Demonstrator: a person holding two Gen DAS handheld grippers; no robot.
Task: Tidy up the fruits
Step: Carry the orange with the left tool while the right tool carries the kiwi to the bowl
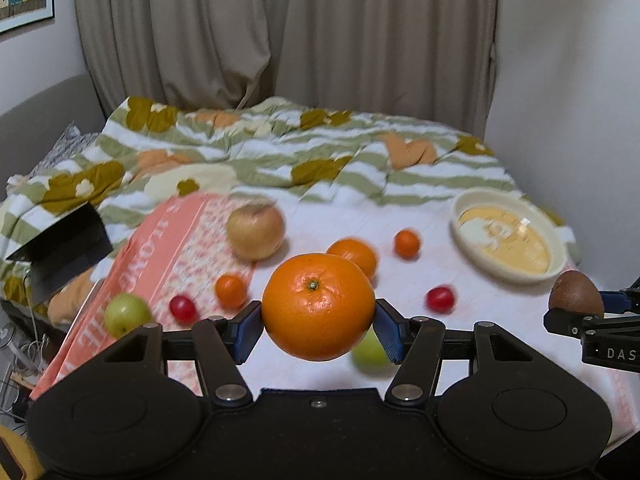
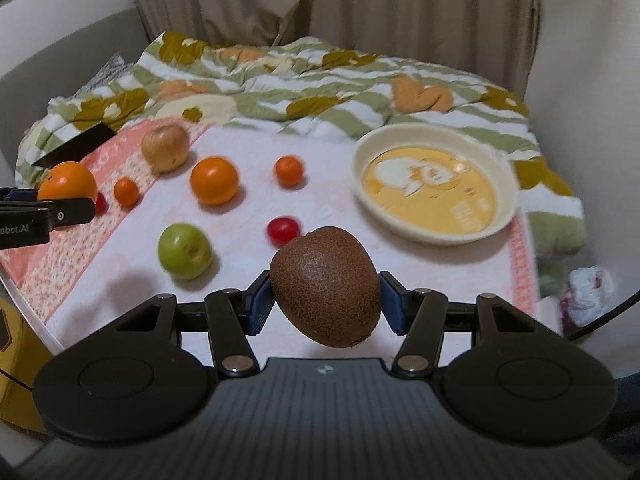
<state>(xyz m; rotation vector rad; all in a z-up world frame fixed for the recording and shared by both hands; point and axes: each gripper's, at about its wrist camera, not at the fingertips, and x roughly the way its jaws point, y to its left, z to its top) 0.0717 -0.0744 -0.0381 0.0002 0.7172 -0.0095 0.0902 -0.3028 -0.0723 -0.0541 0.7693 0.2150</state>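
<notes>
The left gripper (image 1: 319, 326) pinches a big orange (image 1: 319, 306) between its blue pads, stem end up, held above the cloth. The right gripper (image 2: 326, 300) pinches a brown kiwi (image 2: 326, 286) the same way, lifted clear of the surface. From the left wrist view the kiwi (image 1: 576, 293) and right gripper show at the far right edge; from the right wrist view the big orange (image 2: 67, 181) shows at the far left.

The other fruit lies loose on a white and pink cloth (image 2: 256, 152) spread over the bed. Counted in the right wrist view: one medium orange (image 2: 214, 180) near the middle, two small oranges (image 2: 126, 191) (image 2: 289, 171) to its left and right, two small red fruits (image 2: 283, 230) (image 2: 100, 203), one green apple (image 2: 185, 251) on the near left, and one yellowish-brown apple (image 2: 165, 148) at the far left. The left wrist view shows a second green apple (image 1: 126, 314) at the near left edge of the cloth, besides one (image 1: 372, 354) partly hidden behind the held orange.

One cream bowl (image 2: 500, 172) with a yellow printed bottom sits on the right, with no fruit in it. A flowered, green-striped blanket (image 2: 304, 76) lies bunched on the far side, and a beige curtain (image 2: 320, 0) hangs behind.
</notes>
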